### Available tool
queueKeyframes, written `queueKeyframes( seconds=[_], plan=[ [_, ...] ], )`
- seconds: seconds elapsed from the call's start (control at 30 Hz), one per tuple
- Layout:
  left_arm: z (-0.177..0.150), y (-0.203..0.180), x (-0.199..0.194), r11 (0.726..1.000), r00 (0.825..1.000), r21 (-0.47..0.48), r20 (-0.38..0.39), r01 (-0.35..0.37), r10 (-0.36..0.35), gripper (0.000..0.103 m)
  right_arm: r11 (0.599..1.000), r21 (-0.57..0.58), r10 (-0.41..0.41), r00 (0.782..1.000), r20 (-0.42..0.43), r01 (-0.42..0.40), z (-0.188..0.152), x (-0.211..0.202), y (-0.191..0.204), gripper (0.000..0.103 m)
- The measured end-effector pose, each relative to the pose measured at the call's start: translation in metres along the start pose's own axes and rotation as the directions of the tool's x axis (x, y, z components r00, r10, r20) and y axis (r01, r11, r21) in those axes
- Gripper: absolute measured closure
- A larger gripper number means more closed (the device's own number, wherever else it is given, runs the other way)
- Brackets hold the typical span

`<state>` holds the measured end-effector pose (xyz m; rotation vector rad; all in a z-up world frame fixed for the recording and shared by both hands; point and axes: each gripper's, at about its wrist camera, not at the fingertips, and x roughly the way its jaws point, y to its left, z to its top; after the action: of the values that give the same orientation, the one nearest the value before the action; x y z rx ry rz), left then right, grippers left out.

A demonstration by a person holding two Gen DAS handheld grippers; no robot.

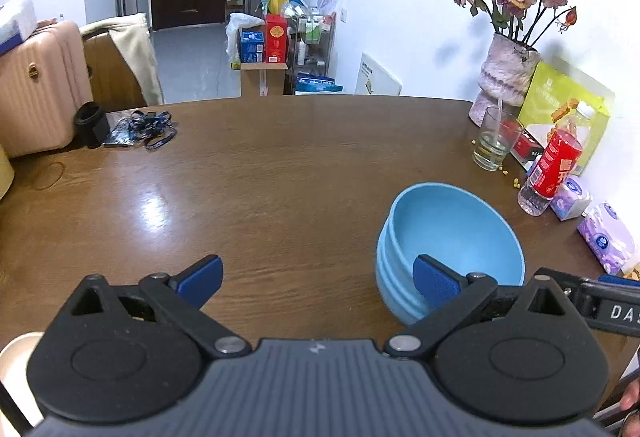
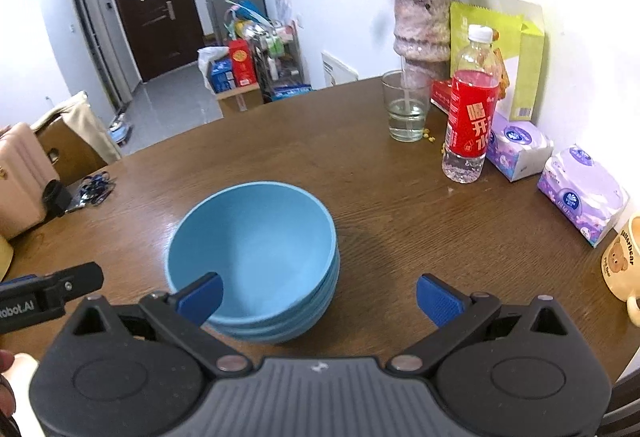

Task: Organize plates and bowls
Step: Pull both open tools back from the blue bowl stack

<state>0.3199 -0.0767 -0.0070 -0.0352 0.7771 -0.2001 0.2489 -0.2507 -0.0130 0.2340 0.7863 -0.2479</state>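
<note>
You held both grippers low over the brown wooden worktop (image 2: 380, 173), each with its blue-padded fingers spread wide and nothing between them. The stack of nested light-blue round bowls (image 2: 256, 249) stood upright on the worktop, ahead of the two grippers and between them. Your left gripper (image 1: 318, 279) sat to the stack's left; in its own view its right finger (image 1: 434, 279) overlapped the stack's near left rim, though contact could not be judged. Your right gripper (image 2: 319, 297) sat to the stack's right, its left finger (image 2: 202, 295) in front of the near rim of the top bowl. Further right, along the white wall, stood a clear drinking glass (image 2: 406, 107), a clear plastic bottle with a red label (image 2: 470, 109), a mottled pink ceramic vase of dried roses (image 2: 422, 29) and two purple tissue packs (image 2: 582, 191). A cream mug with a bear print (image 2: 622, 261) was at the worktop's right edge.
</note>
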Motion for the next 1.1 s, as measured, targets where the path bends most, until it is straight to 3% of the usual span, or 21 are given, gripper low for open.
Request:
queueKeyframes(
  seconds=[0.47, 0.9, 1.1],
  plan=[
    [-0.062, 0.049, -0.053, 0.999, 1.0, -0.045, 0.008, -0.028, 0.028, 0.0, 0.992, -0.098, 0.077, 0.997, -0.012, -0.077, -0.068, -0.033, 0.029, 0.0],
    [-0.091, 0.101, -0.101, 0.991, 0.998, -0.123, 0.009, -0.054, 0.055, 0.0, 0.969, -0.214, 0.118, 0.992, -0.032, -0.123, -0.093, -0.065, 0.096, 0.0],
    [-0.106, 0.121, -0.12, 0.987, 0.998, -0.151, 0.005, -0.058, 0.059, 0.0, 0.969, -0.216, 0.11, 0.993, -0.039, -0.116, -0.104, -0.08, 0.11, 0.0]
  ],
)
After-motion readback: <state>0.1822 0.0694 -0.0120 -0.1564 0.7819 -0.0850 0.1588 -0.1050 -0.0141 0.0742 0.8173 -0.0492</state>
